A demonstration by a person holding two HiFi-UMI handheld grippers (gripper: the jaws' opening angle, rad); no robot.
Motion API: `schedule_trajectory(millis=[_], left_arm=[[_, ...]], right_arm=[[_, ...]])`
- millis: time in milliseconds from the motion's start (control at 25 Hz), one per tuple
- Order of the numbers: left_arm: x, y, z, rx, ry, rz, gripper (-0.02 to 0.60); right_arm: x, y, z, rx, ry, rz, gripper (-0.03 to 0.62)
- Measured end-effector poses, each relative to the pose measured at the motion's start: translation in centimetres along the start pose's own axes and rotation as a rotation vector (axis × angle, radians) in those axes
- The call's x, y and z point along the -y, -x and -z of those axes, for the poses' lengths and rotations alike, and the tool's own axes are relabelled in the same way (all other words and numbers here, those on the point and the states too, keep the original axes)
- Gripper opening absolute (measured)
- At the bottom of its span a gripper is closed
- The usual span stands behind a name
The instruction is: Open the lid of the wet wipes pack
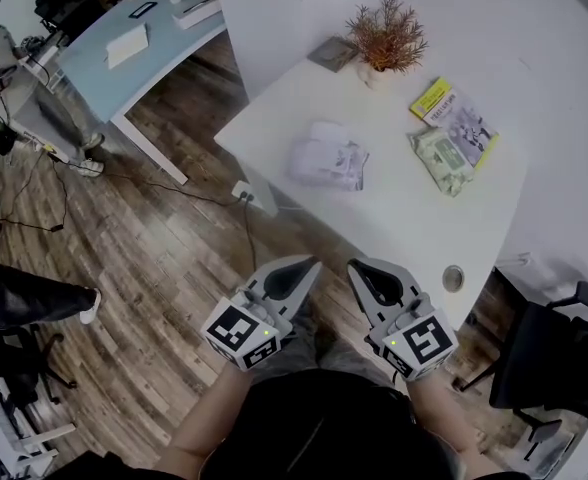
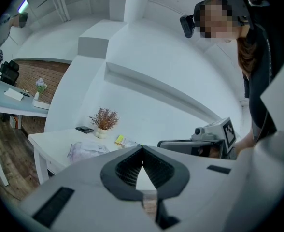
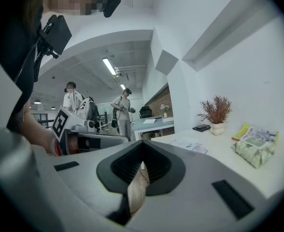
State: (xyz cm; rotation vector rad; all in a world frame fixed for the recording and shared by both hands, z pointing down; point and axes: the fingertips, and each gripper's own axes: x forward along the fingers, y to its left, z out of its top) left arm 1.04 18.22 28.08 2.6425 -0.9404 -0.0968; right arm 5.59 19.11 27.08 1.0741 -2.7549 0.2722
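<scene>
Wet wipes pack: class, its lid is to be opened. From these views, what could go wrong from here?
1. The left gripper and right gripper are both shut and short of the table; arriving with jaws shut would likely just push the wet wipes pack.
2. The pack lies against a yellow and purple packet, so a jaw may catch that instead.
3. The pack looks soft and lies loose; pulling the lid one-handed may lift it whole.

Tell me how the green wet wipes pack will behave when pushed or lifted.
The green wet wipes pack looks like a soft, crinkled pouch, so it will probably flex, not stay stiff. Lying flat on the white table, it shouldn't roll but may slide.
</scene>
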Motion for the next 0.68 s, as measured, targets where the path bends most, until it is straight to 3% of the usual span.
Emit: schedule_trajectory(millis=[680], left_arm=[[2.5, 1.5, 0.8, -0.003, 0.01, -0.018, 0.012]], right_arm=[[-1.2, 3.6, 0.4, 0.025, -0.001, 0.011, 0.02]])
